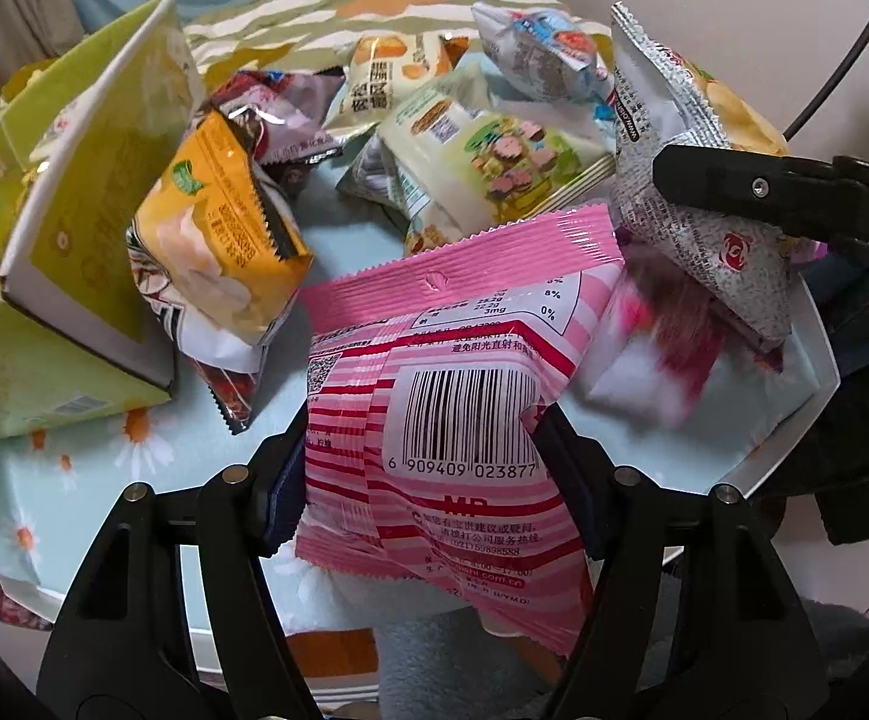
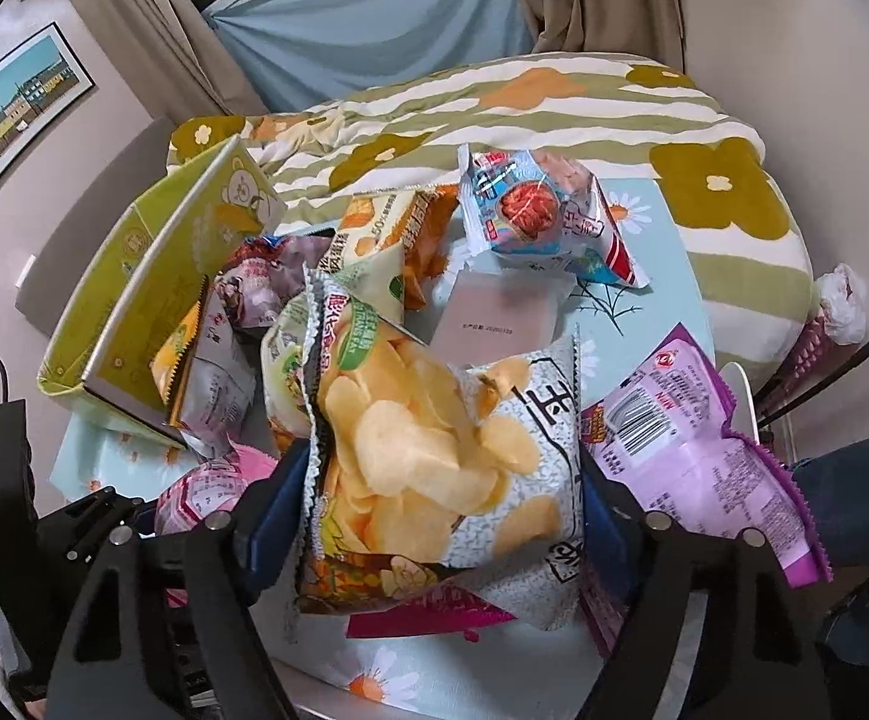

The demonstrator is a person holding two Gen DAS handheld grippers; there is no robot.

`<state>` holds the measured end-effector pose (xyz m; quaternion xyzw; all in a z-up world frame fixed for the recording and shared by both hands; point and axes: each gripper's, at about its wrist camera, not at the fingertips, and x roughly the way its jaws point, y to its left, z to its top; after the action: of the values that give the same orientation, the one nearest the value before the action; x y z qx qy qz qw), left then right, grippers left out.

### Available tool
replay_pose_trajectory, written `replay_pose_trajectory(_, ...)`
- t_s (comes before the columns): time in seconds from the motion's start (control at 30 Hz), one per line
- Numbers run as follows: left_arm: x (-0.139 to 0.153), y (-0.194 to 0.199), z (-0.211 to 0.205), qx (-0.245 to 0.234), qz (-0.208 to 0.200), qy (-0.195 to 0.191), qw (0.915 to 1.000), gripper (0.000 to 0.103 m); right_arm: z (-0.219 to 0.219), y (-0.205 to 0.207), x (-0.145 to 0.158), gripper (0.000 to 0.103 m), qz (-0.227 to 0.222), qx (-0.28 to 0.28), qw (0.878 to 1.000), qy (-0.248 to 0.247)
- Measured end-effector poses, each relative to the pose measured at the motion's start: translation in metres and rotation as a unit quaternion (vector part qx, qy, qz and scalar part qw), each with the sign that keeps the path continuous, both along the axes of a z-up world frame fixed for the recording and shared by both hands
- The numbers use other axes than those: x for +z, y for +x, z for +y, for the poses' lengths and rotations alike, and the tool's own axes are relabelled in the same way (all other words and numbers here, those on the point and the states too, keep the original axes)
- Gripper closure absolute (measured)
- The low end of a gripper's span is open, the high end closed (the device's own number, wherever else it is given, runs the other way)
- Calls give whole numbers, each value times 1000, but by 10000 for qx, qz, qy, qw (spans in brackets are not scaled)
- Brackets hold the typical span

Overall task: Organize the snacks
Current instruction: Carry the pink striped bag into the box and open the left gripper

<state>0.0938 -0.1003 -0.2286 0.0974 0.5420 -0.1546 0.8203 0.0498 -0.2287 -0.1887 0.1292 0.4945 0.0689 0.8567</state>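
My left gripper [image 1: 422, 456] is shut on a pink striped snack packet [image 1: 452, 396] and holds it above the table, barcode side up. My right gripper [image 2: 440, 480] is shut on a silver chip bag [image 2: 434, 450] printed with yellow chips; that bag also shows at the right of the left wrist view [image 1: 704, 180], with a right finger [image 1: 734, 180] on it. A yellow-green cardboard box [image 1: 56, 252] stands open at the left, also in the right wrist view [image 2: 146, 288]. Several loose snack packets lie piled between the box and the grippers.
A light blue daisy tablecloth [image 2: 662, 276] covers the small table. An orange packet [image 1: 224, 240], a pale green packet [image 1: 494, 162], a blue-white packet [image 2: 530, 210] and a purple packet [image 2: 686, 444] lie on it. A flowered quilt [image 2: 554, 114] is behind.
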Motion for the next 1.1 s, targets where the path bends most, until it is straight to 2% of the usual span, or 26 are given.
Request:
replay_pose_trajectory(0.37,37,-13,-1,70,-299,-112,9995,35,-4,-12,32,26,-259,114,9996,89)
replay_pose_trajectory(0.67,87,-15,15,256,-692,-399,9965,35,9,-11,77,26,-655,352,9972,100)
replay_pose_trajectory(0.87,122,3,44,427,-1053,-527,9921,35,32,-1,105,26,-971,537,9938,102)
replay_pose_trajectory(1.1,148,40,107,769,-1277,-429,9879,35,83,35,127,26,-1193,799,9895,142)
